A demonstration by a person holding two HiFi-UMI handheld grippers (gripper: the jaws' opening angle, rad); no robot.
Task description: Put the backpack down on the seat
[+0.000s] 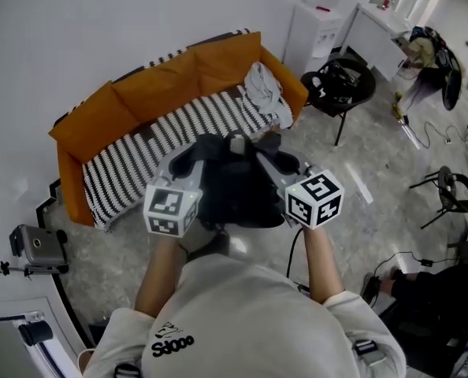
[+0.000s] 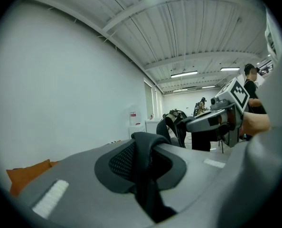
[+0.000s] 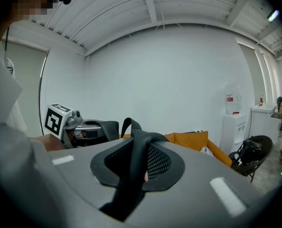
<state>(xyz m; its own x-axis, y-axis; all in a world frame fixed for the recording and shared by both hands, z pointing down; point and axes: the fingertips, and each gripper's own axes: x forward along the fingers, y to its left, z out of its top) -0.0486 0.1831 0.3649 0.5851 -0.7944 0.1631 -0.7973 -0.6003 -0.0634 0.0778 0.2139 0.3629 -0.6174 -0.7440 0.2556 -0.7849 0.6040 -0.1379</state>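
Backpack (image 1: 235, 191) hangs between the two tools. The left tool (image 2: 140, 148) is clamped on a strap (image 2: 148, 194), the right tool (image 3: 140, 151) on the other strap (image 3: 130, 186). The sofa (image 1: 163, 85) is ahead of them.

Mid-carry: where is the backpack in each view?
Head view: backpack at centre, before the orange sofa.
Left gripper view: its strap low centre, pinched in the left claw; sofa at lower left.
Right gripper view: strap low centre, in the right claw; sofa right of centre.
Shared landmark: the sofa.
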